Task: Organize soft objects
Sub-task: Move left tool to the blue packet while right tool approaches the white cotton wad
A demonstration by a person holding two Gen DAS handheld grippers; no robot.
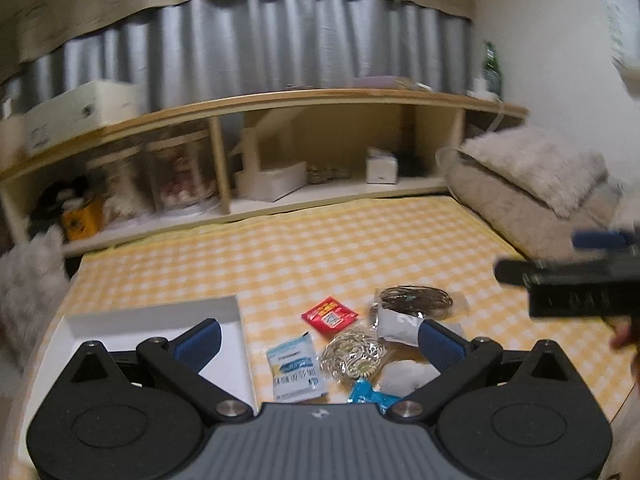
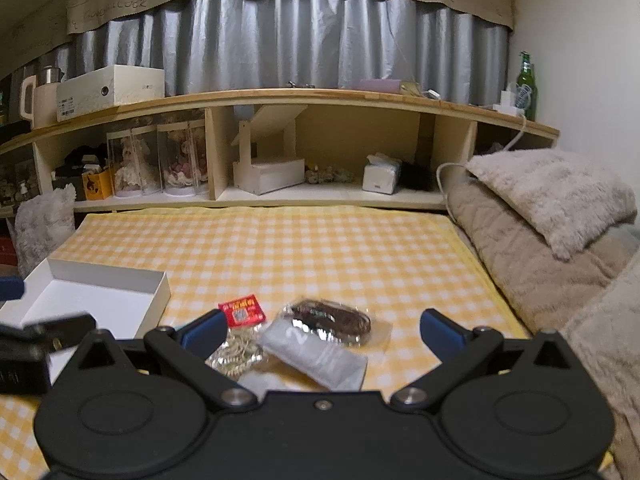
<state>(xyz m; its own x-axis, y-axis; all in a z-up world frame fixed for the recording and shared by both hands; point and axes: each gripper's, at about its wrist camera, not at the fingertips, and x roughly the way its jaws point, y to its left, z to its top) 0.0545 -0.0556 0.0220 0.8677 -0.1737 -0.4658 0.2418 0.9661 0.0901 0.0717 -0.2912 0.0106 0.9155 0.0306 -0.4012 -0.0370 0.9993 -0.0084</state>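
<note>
While both of your grippers hang above the pile with nothing in them, weigh each item before you reach.

White box [image 2: 100, 292]: stiff card, sitting on the checked cloth [image 2: 320, 248] left of the pile; likely where things go.
Grey pouch [image 2: 316, 354]: largest packet, limp, probably light; pinch a flat edge.
Dark coil bag [image 2: 332, 318]: slippery film over springy loops, touching the grey pouch; grip the bag's margin.
Pale coil bag [image 1: 354, 354]: crinkly, slick; take a corner.
Blue-white sachet [image 1: 294, 368]: thin, floppy; nip its sealed edge.
Red sachet [image 1: 330, 314]: smallest, lies flat, hard to get under.
Left gripper [image 1: 318, 340]: jaws wide.
Right gripper [image 2: 320, 330]: jaws wide.
</note>
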